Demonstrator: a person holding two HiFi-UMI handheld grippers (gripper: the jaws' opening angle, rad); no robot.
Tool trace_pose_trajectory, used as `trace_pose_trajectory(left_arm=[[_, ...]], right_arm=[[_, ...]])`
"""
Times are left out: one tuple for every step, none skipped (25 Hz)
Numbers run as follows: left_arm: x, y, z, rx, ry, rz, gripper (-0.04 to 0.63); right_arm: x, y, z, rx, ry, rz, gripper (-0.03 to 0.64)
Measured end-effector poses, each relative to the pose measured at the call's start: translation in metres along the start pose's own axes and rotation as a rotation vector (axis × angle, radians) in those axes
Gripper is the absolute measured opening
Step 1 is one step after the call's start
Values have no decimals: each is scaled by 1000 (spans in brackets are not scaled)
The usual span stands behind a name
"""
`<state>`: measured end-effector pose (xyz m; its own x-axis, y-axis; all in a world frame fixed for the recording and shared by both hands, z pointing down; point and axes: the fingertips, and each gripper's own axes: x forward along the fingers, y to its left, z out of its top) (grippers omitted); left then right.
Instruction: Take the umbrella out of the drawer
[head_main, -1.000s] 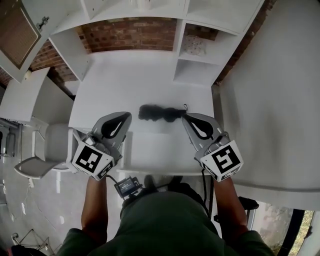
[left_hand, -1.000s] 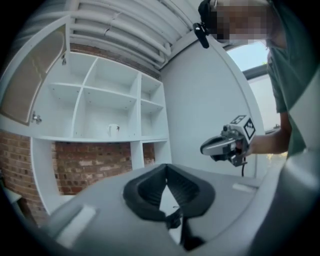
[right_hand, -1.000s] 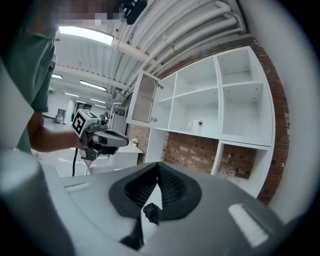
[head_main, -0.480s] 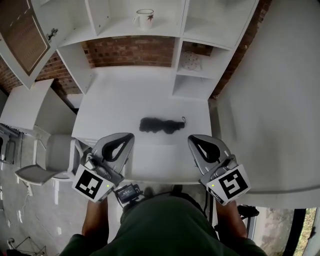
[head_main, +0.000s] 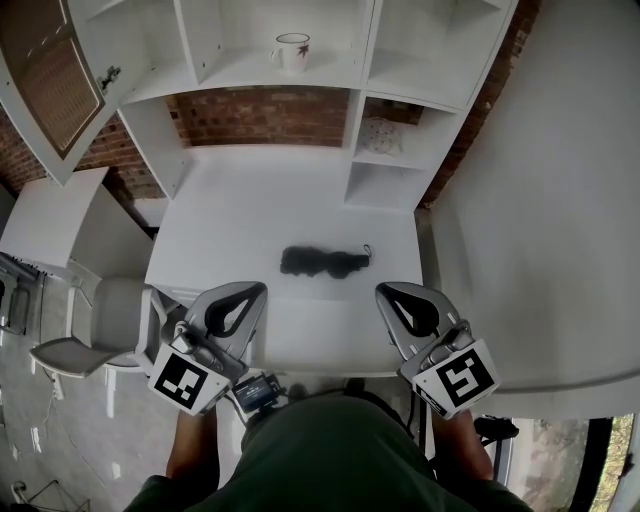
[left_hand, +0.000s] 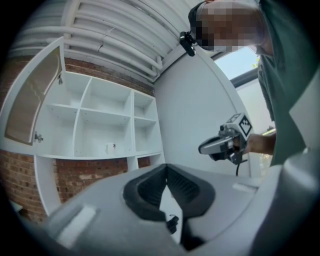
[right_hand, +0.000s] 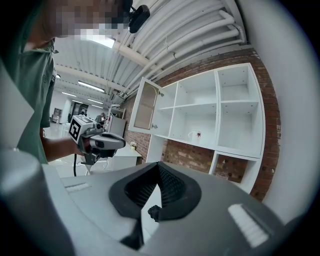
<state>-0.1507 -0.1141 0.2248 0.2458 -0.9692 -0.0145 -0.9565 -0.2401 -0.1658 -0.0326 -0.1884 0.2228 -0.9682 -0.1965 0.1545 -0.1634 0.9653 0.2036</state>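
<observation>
White shelf unit stood against a brick wall, with one glazed door hanging open at its upper left. White desk sat below the shelves. A grey chair stood off the desk's left edge. Left gripper and right gripper were held level over the near edge of the desk, well apart from each other, each pointing towards the shelves. Both had their jaws pressed together at the tips, with nothing between them. The folded black umbrella lay flat on the desk top, beyond the two grippers and between their lines, touching neither. A white mug stood upright on a middle shelf
</observation>
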Motion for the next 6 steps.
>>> trace_pose_trajectory(left_arm=[[-1,1,-1,-2,2,2,2],[-1,2,-3,-4,3,4,2],[-1,3,-4,-5,5,5,2],[-1,4,-5,-6,6,6,2],[-1,5,-6,-6,6,7,2],[-1,6,-7,-6,7,7,2]], right_arm=[[1,0,0,0,0,1,5],[2,0,-1,0,1,1,5],[4,0,-1,0,2,1,5],[5,0,-2,1,4,2,5],[6,0,-3,1,6,2,5],[7,0,-4,2,8,3,5]])
